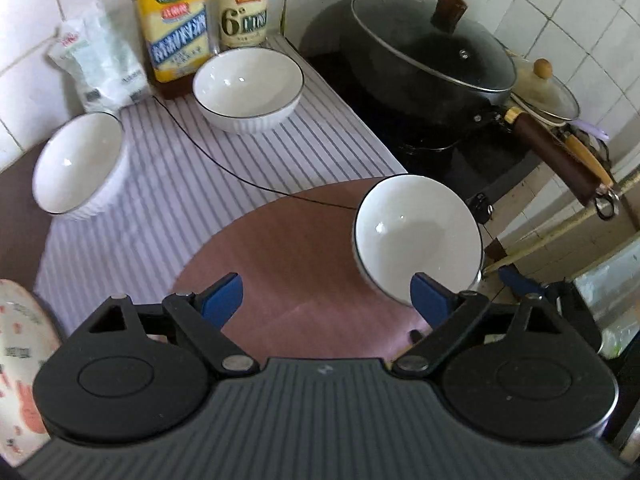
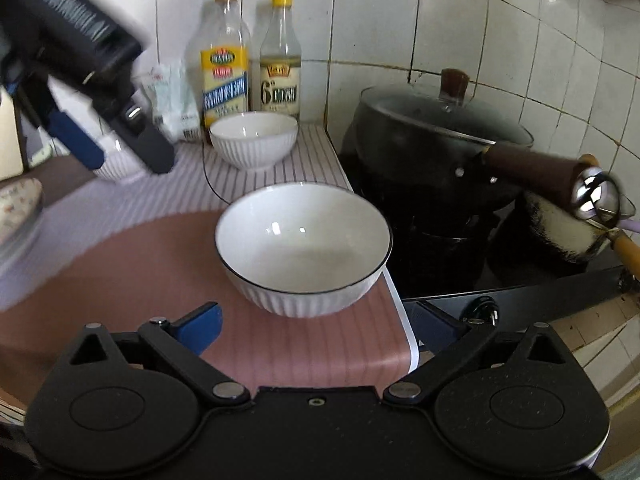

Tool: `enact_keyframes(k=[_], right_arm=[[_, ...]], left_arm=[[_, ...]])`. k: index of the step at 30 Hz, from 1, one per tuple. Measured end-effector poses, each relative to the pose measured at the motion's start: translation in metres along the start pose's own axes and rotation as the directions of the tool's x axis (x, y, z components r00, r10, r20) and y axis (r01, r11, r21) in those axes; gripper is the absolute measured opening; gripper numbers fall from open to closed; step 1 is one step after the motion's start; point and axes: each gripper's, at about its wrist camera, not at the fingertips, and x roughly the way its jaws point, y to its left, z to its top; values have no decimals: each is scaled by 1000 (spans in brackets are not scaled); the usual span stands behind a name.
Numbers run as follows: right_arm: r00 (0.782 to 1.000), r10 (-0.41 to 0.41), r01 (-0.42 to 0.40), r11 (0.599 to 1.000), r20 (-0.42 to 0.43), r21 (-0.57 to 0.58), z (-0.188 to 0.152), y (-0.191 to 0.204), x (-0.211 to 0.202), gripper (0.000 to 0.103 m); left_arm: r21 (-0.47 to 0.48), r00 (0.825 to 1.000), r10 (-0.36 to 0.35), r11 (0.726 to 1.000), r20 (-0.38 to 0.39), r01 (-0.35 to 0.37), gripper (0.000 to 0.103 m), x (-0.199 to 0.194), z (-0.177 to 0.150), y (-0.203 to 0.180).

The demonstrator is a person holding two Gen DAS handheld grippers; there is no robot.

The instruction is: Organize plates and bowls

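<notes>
Left gripper [image 1: 326, 300] tilted steeply down, fingers spread wide, right gripper [image 2: 320, 326] likewise, nothing held

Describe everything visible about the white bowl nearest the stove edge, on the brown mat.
The bowl is white and glossy, likely ceramic, with a thin dark line round its rim and a vertically ribbed outer wall. It stands upright and empty on the brown mat, close to the counter edge beside the black stove. A thin black cord runs toward its far side. Only the mat is seen touching it; the open right hand-held gripper is short of it.
</notes>
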Motion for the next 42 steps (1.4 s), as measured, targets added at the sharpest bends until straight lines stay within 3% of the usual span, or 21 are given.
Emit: enact_keyframes(k=[4, 8, 13, 15, 18, 19, 23, 29, 35, 42], right_arm=[[1000, -6, 6, 1000, 7, -25, -8, 3, 23, 102], [1000, 9, -10, 1000, 12, 20, -9, 1, 35, 102], [999, 35, -36, 998, 34, 44, -7, -3, 41, 102], [998, 43, -44, 999, 45, 32, -8, -1, 42, 102], [997, 48, -49, 999, 64, 15, -6, 3, 45, 102], [996, 51, -52, 999, 68, 13, -5, 4, 46, 102], [996, 53, -54, 998, 77, 12, -3, 7, 47, 102], [996, 63, -65, 997, 60, 46, -1, 9, 42, 102], [995, 79, -79, 997, 66, 1, 2, 29, 31, 102], [981, 169, -162, 983, 97, -83, 14, 69, 13, 102]], left_arm=[[-7, 999, -12, 1000, -38, 12, 91, 31, 5, -11], [53, 996, 21, 998, -84, -17, 88, 57, 8, -25], [118, 995, 50, 992, -84, -40, 87, 73, 8, -37], [117, 994, 50, 992, -101, -38, 79, 80, 9, -37], [88, 989, 45, 996, -137, -33, 53, 90, 12, -33], [74, 988, 46, 997, -148, -36, 40, 93, 12, -31], [35, 989, 6, 999, -146, -1, 13, 91, 12, -26], [49, 990, 0, 999, -138, 7, 13, 81, 6, -23], [36, 992, 9, 999, -128, -4, 13, 58, -9, -5], [-25, 994, 51, 998, -102, -54, 14, 13, -31, 35]])
